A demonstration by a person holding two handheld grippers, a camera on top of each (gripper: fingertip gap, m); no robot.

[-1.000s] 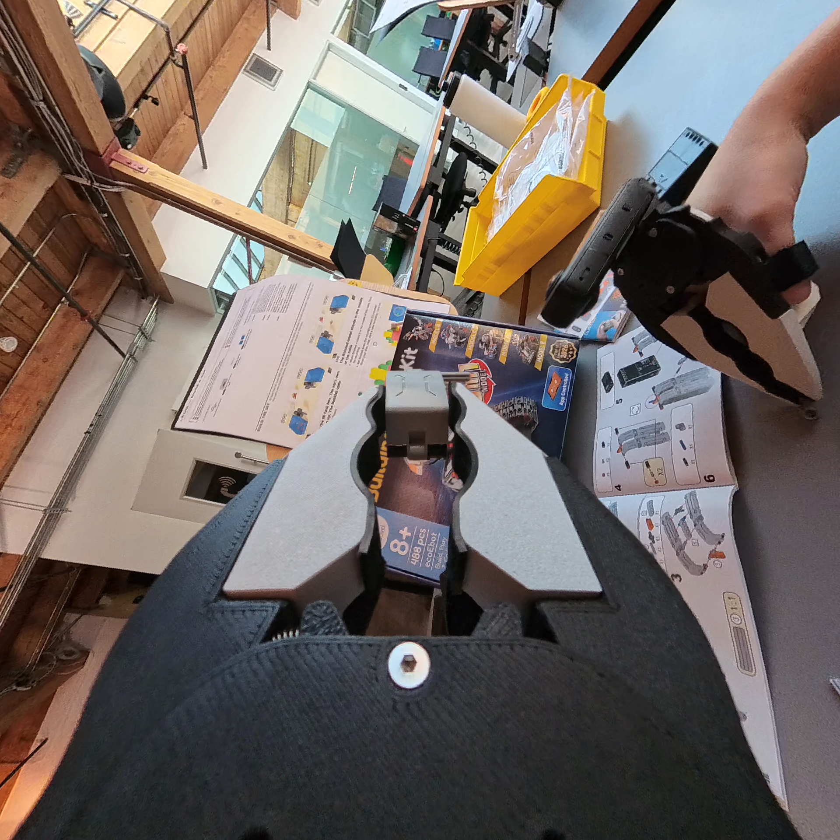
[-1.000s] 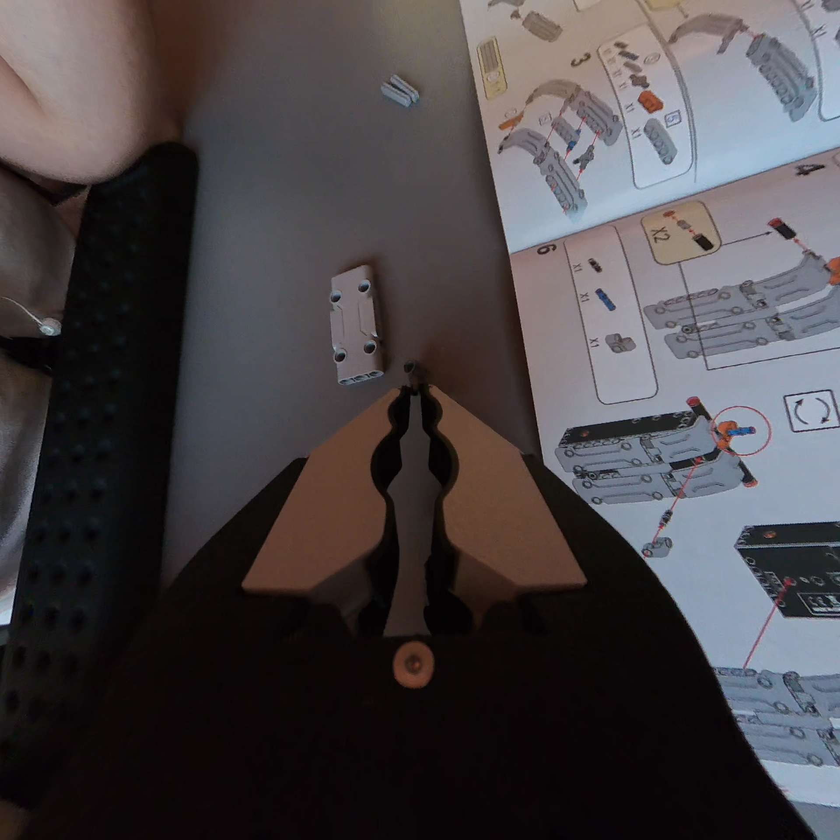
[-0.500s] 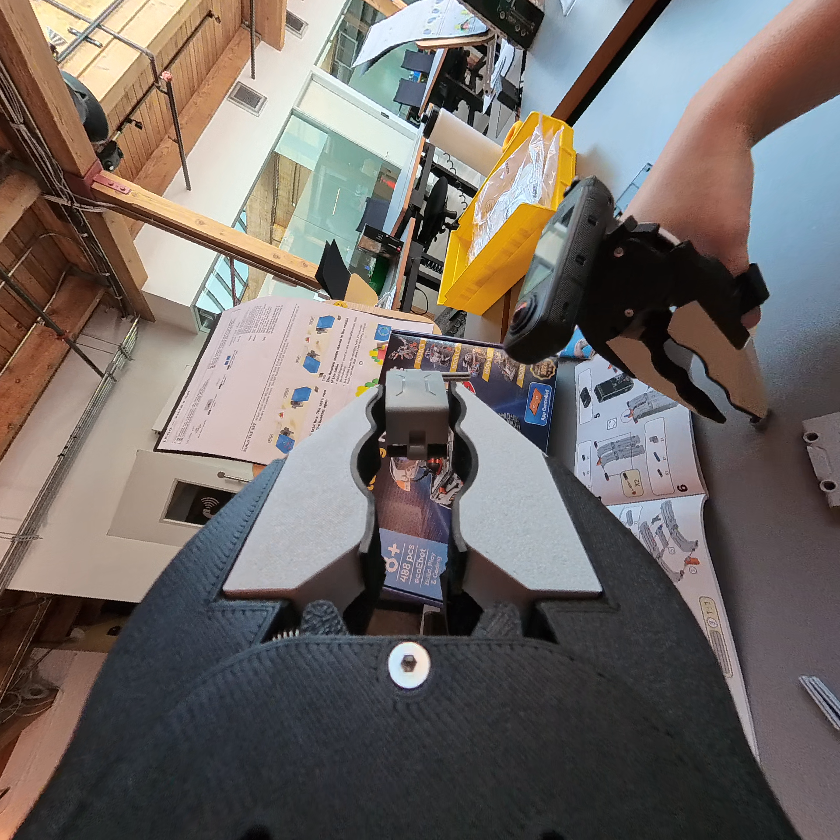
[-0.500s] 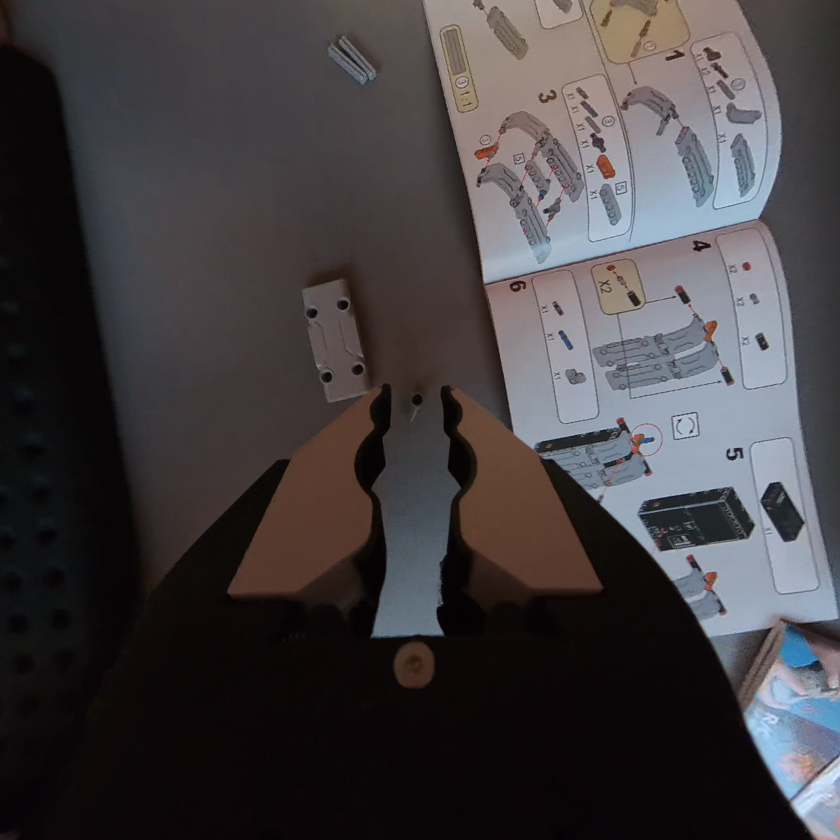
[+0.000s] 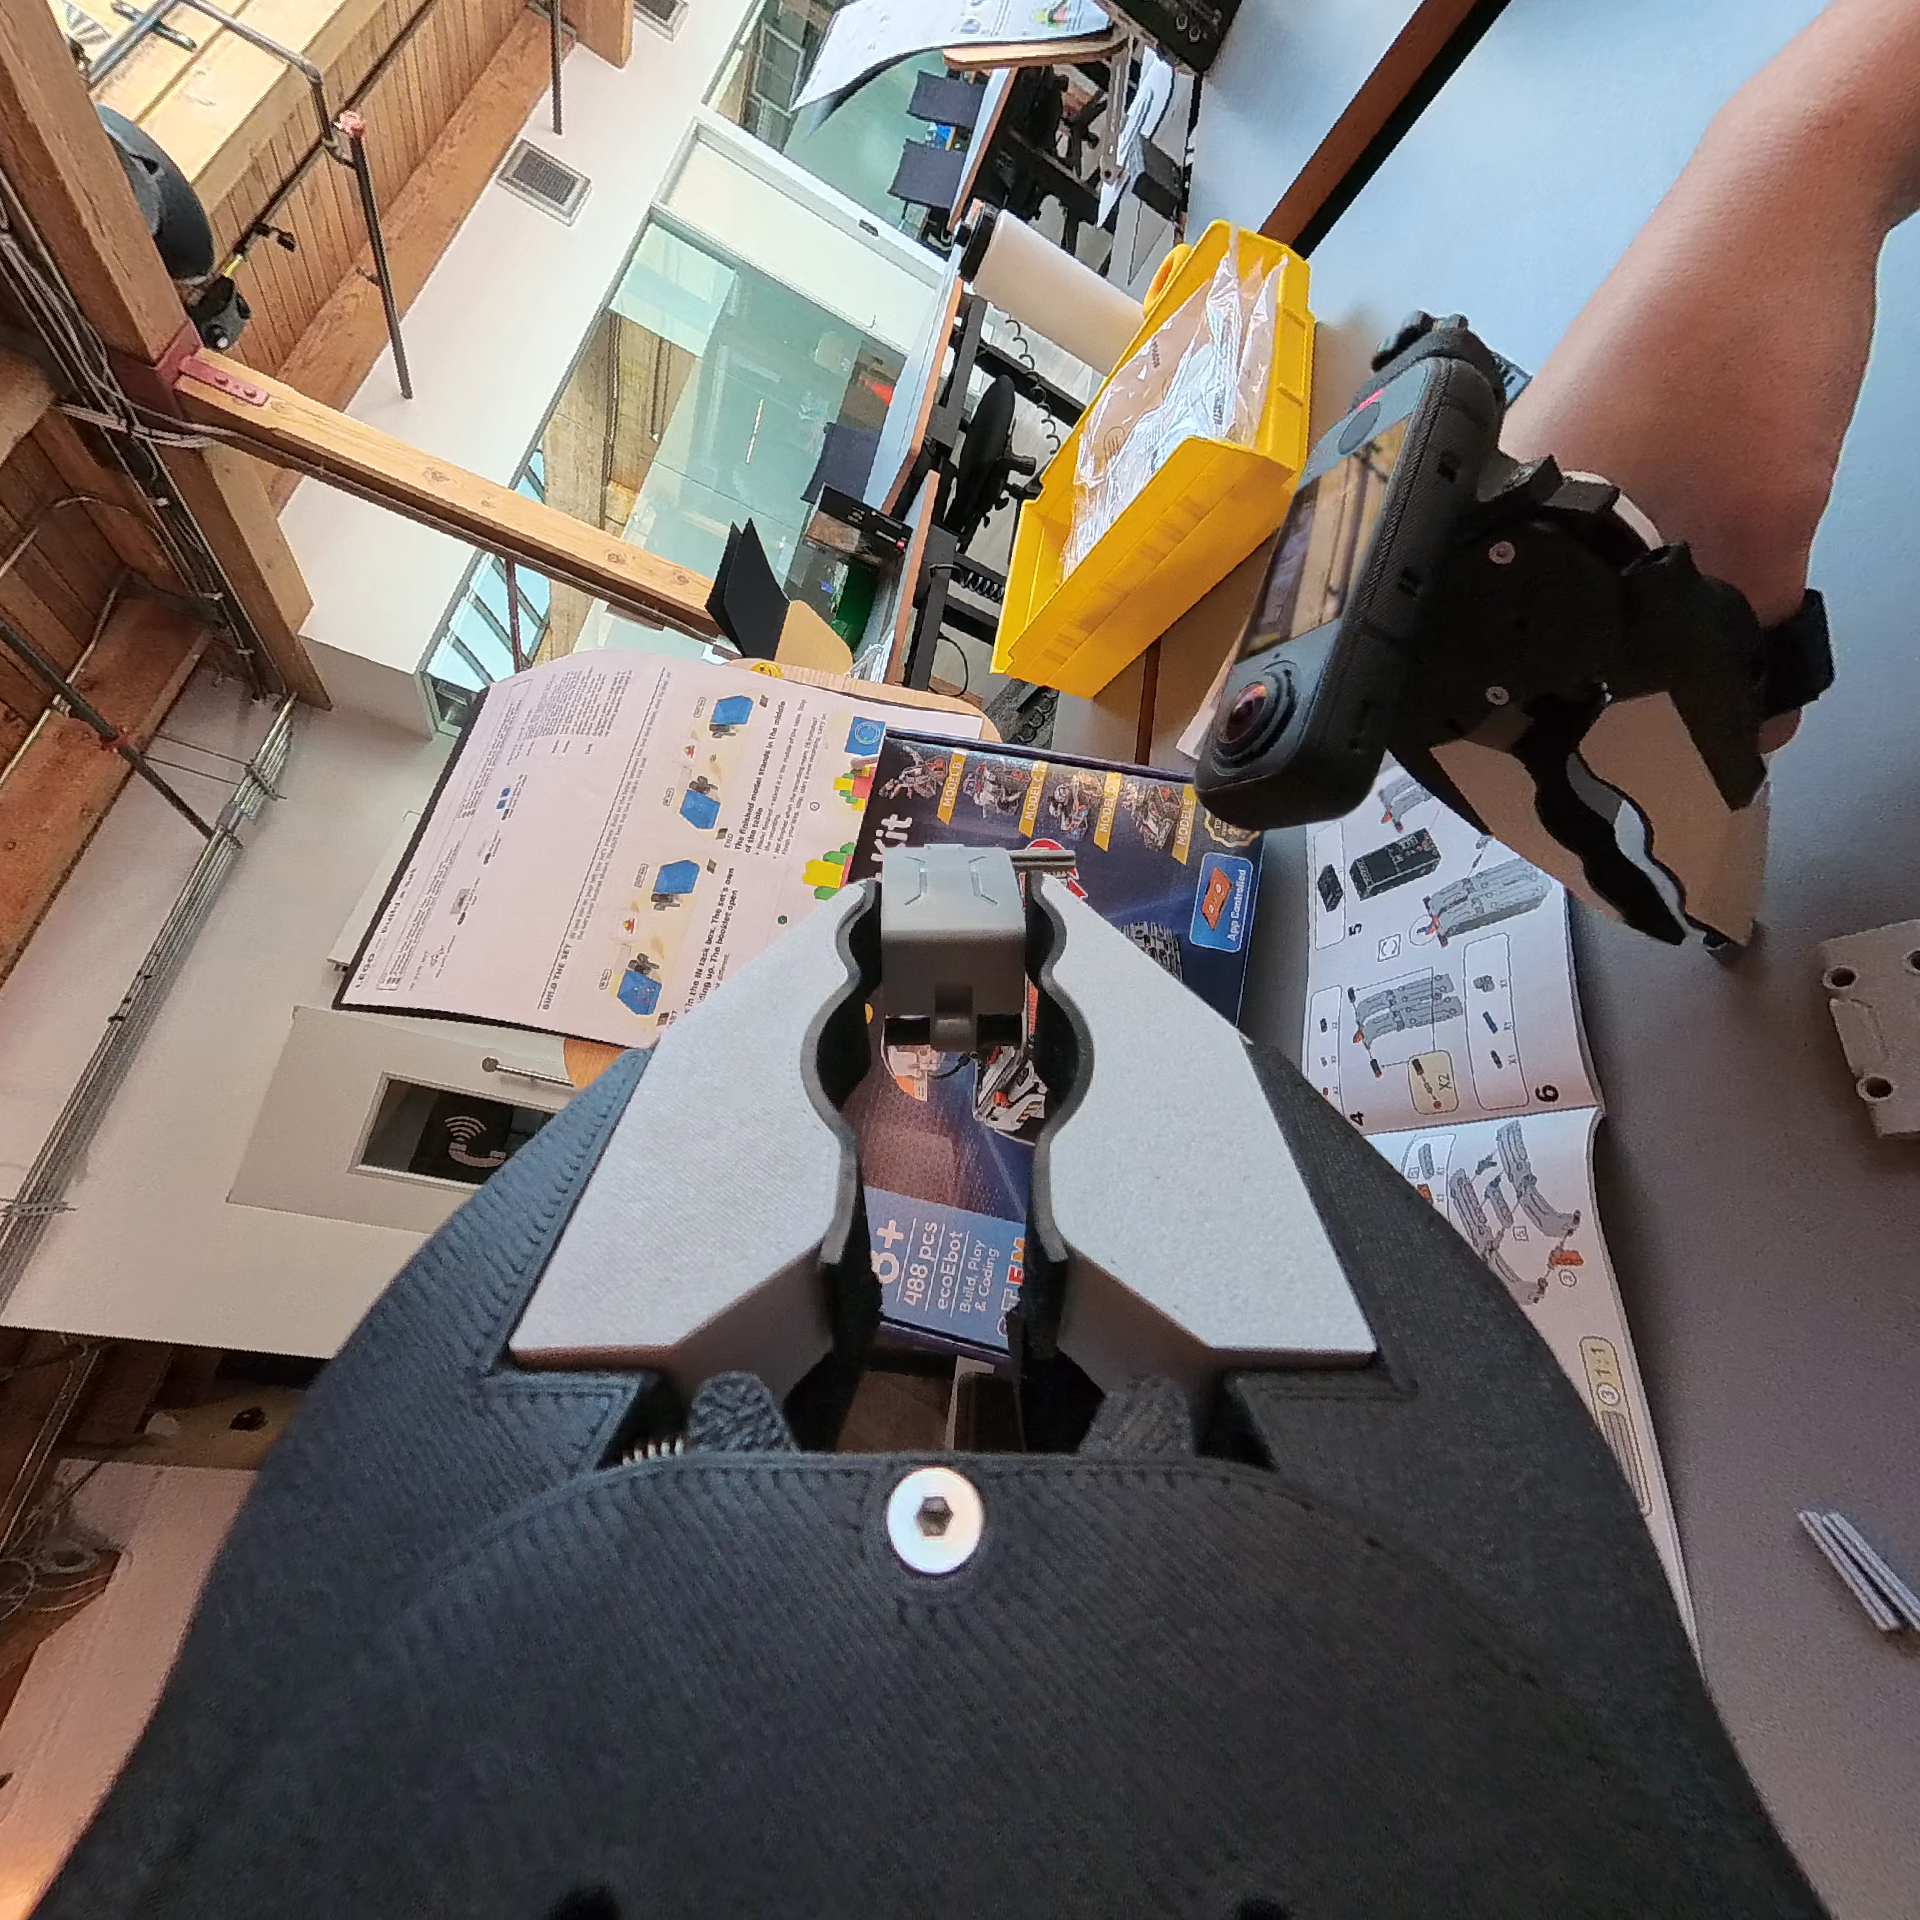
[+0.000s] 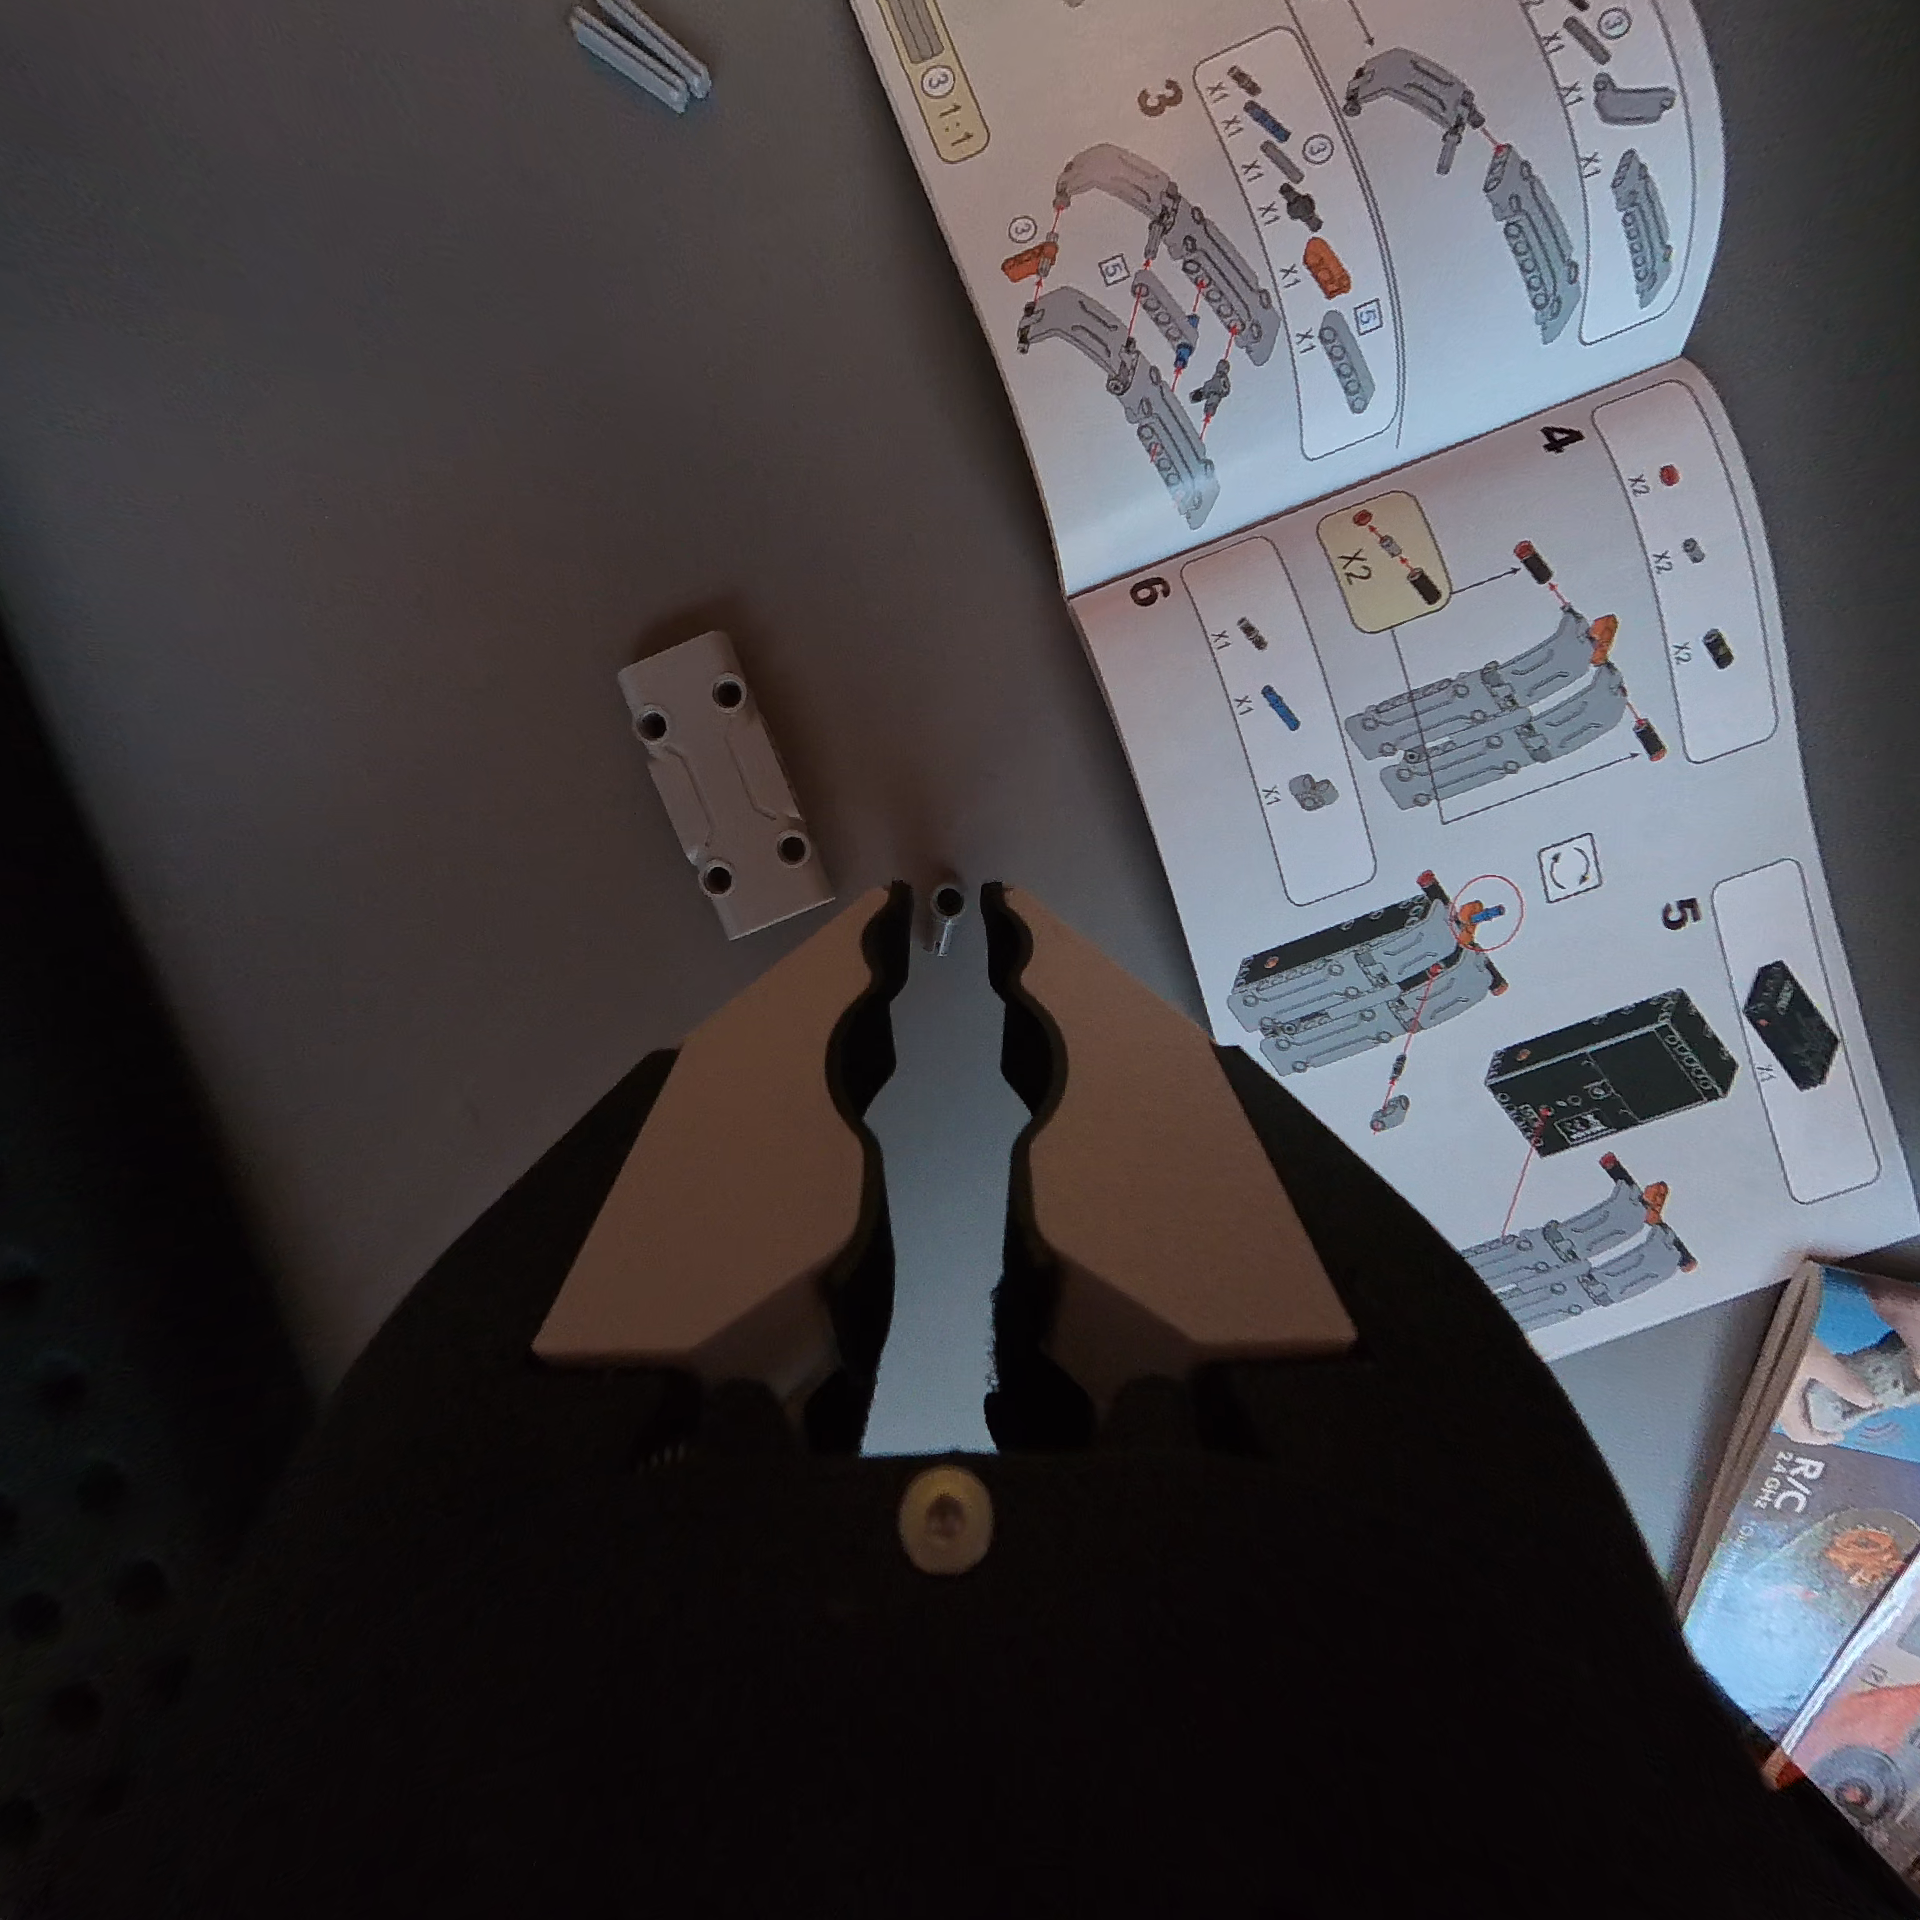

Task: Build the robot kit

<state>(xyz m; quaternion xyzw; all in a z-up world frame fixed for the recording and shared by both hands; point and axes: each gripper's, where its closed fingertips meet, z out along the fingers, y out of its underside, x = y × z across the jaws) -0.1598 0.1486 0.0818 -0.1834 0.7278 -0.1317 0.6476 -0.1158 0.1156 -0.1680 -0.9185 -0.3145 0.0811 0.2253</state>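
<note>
Grey plastic block (image 5: 951,935) is clamped between the tips of the left tongs (image 5: 948,940), held up off the surface with a thin dark pin (image 5: 1044,858) sticking out of its far end. Right tongs (image 6: 940,902) are released, jaws a small way apart, tips low over the grey surface (image 6: 364,468) and straddling a small grey sleeve pin (image 6: 945,914) that lies loose between them; it looks close to the tips but I can't tell if either one touches it. Flat grey plate with four holes (image 6: 722,781) lies just beside the left-hand tip. Two pale grey rods (image 6: 641,54) sit well apart at the far edge, open instruction booklet (image 6: 1455,644) to the right, printed box (image 6: 1808,1558) at the corner. Left view also shows a yellow bin (image 5: 1164,499) with a plastic bag further back. Risks, my read: the sleeve pin is tiny and round, so an off-centre closure could roll or flick it away. The plate is near enough that a tip could snag or nudge it. The block is gripped only at the very tips, so a tilt or bump could twist it loose.
</note>
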